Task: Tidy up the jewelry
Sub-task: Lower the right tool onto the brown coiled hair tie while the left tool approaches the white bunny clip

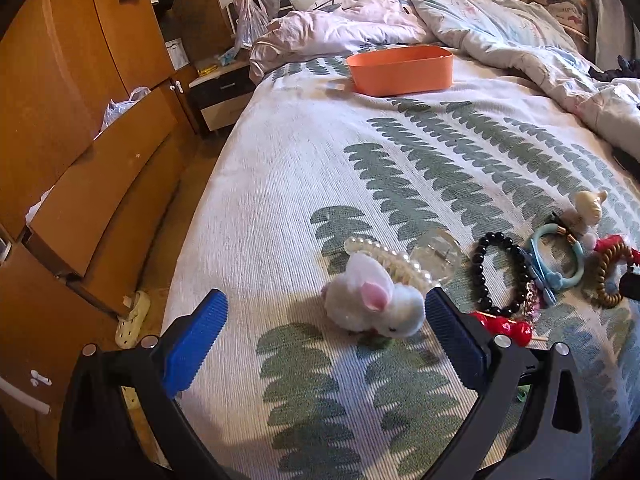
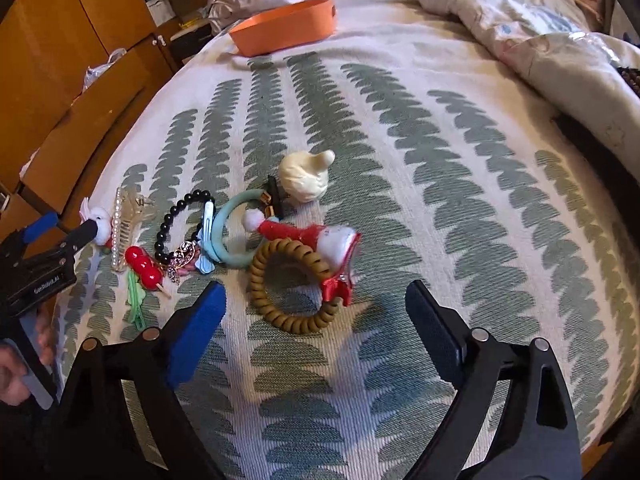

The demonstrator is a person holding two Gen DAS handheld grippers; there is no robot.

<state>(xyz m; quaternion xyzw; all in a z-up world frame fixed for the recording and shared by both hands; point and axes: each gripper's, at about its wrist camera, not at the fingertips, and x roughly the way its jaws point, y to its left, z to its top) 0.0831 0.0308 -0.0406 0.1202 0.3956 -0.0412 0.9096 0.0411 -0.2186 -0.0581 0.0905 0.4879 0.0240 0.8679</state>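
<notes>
Jewelry and hair pieces lie in a cluster on the leaf-patterned bedspread (image 1: pixel 288 184). My left gripper (image 1: pixel 326 320) is open around a fluffy white rabbit clip (image 1: pixel 372 304), which lies near the right pad without being pressed. Behind the rabbit lie a pearl clip (image 1: pixel 392 260), a black bead bracelet (image 1: pixel 496 276) and red cherries (image 1: pixel 504 326). My right gripper (image 2: pixel 316 312) is open just above a tan spiral hair tie (image 2: pixel 288 288), with a red Santa-hat clip (image 2: pixel 316 238) on its far side. A teal hair tie (image 2: pixel 236 232) and a cream piece (image 2: pixel 306 176) lie further back.
An orange box (image 1: pixel 400 70) stands far up the bed, near a rumpled quilt (image 1: pixel 500 28). Wooden drawers (image 1: pixel 100 184) and a nightstand (image 1: pixel 220 96) line the bed's left side. A hand (image 2: pixel 16 368) holds the left gripper at the right view's left edge.
</notes>
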